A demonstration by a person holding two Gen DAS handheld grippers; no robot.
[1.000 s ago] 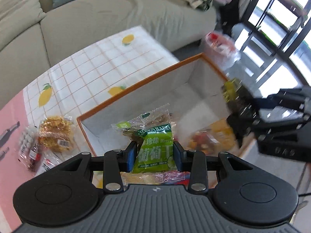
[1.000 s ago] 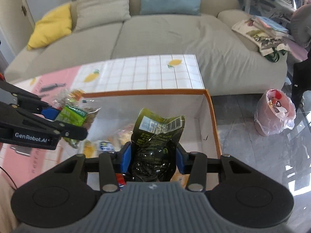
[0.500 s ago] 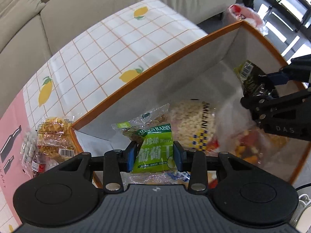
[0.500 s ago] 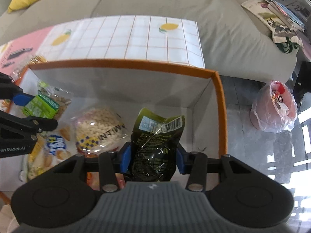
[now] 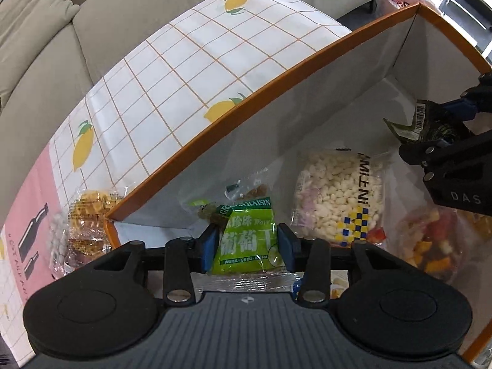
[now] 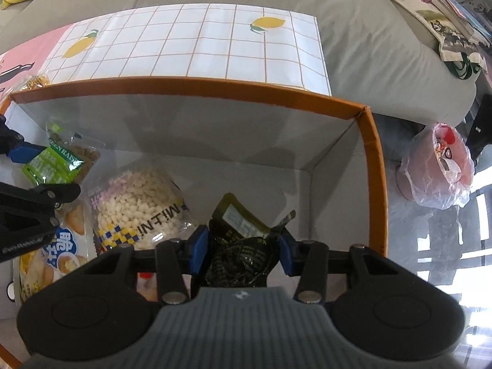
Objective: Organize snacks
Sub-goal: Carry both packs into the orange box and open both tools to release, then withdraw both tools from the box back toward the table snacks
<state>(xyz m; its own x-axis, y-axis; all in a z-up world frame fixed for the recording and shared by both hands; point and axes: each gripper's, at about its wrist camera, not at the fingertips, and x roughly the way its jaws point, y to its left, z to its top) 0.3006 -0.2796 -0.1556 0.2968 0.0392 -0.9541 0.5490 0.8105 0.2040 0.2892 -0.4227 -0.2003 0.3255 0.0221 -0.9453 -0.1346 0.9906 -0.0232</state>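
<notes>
- We work over a lemon-print tablecloth (image 5: 190, 61) in front of a grey-green sofa (image 6: 369, 46).
- On it stands an orange-rimmed box (image 6: 190, 87), white inside, holding a puffed-rice bag (image 5: 335, 203) and a mixed-colour snack bag (image 5: 430, 243).
- Our left gripper (image 5: 247, 244) is inside the box, its jaws clamped on a green raisin packet (image 5: 249, 240).
- Our right gripper (image 6: 241, 253) is also inside the box, near the right wall, pinching a dark green pouch (image 6: 243, 246).
- Outside the left wall lies a clear-wrapped yellow snack (image 5: 89, 212).
</notes>
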